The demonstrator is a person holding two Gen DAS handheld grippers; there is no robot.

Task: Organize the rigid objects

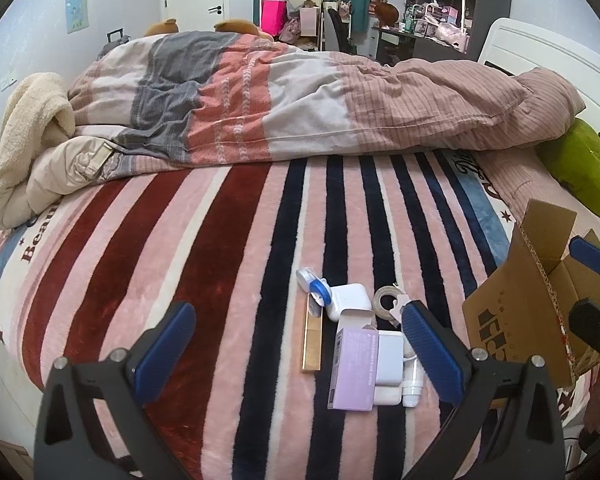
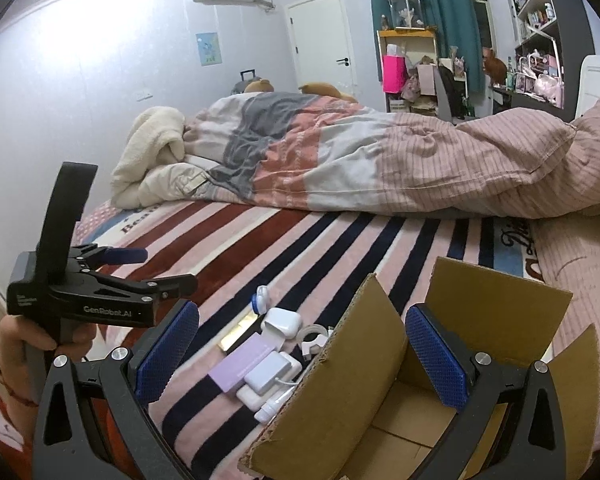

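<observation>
A cluster of small objects lies on the striped blanket [image 1: 220, 280]: a purple box [image 1: 354, 368], a white charger [image 1: 390, 358], a gold bar [image 1: 313, 340], a blue-and-white round case [image 1: 314, 286], a white earbud case [image 1: 348, 300], a tape roll [image 1: 386, 300] and a small white bottle [image 1: 412, 384]. My left gripper [image 1: 298, 348] hangs open just above and in front of them, holding nothing. An open cardboard box [image 2: 380, 340] stands to their right. My right gripper [image 2: 302, 356] is open over the box's left flap, also holding nothing. What shows of the box's inside looks bare.
A rumpled quilt [image 1: 300, 100] and a cream fleece [image 1: 32, 128] cover the far half of the bed. A green plush [image 1: 580, 168] lies at the right edge. A hand [image 2: 20, 344] holds the left gripper [image 2: 156, 270]. Shelves and a desk stand behind the bed.
</observation>
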